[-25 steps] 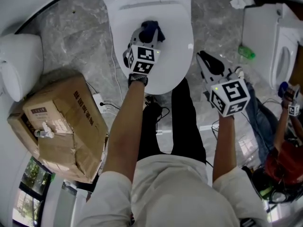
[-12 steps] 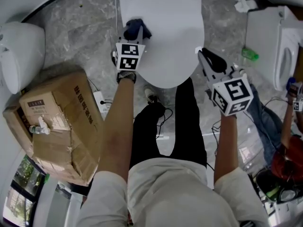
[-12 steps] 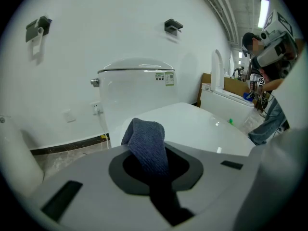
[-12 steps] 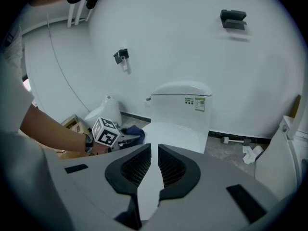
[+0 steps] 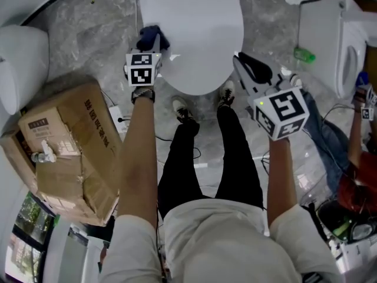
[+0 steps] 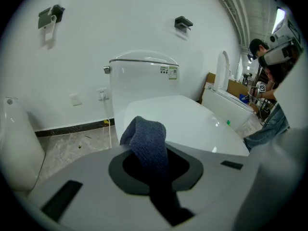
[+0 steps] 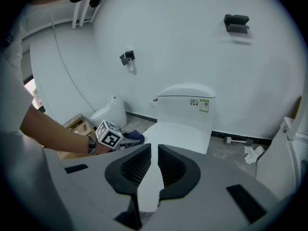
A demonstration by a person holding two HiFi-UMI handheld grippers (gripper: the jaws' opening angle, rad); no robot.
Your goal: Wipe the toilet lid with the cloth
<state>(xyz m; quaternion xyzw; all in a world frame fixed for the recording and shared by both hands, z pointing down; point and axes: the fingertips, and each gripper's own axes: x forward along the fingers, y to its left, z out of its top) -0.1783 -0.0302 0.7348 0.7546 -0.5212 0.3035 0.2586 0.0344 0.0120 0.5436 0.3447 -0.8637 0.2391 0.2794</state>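
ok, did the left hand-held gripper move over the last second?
Yes. The left hand-held gripper, holding the cloth, slid from the toilet lid's middle to its left edge.

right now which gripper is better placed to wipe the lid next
Left. The left gripper is shut on the cloth at the lid's left edge. The right gripper holds nothing, jaws slightly apart, off the lid's right front.

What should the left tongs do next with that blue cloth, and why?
Probably sweep the cloth rightward across the lid. The left tongs grip it at the lid's left edge, and the broad white surface to its right lies bare, so that stretch likely needs the pass.
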